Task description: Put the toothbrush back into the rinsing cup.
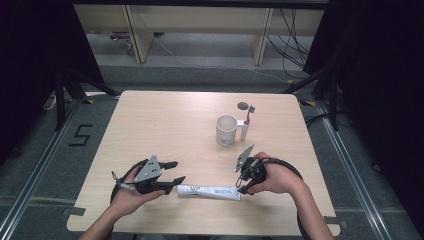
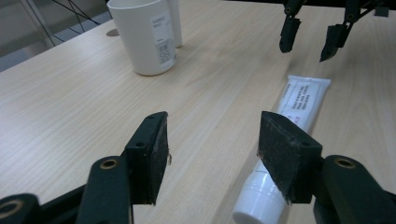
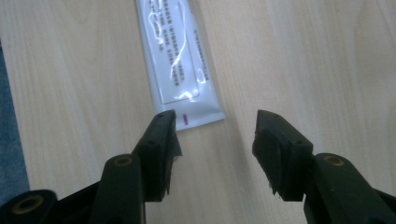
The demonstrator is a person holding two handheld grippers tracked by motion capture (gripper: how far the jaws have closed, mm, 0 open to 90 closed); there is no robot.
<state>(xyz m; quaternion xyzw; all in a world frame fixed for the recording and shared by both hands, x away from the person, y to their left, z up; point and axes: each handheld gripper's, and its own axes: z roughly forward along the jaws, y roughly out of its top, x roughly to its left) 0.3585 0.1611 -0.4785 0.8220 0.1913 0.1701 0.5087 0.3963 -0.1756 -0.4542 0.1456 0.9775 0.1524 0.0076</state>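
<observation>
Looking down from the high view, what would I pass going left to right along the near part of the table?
Left gripper, open, in the person's left hand → white tube lying flat on the table → right gripper, open, at the tube's flat end. The white cup stands farther back.

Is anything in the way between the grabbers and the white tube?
Nothing visible. The toothpaste tube lies flat on the table, with the left gripper at its cap end and the right gripper at its flat end, both open.

White tube (image 1: 208,191) lies between both hand-held grippers.
</observation>
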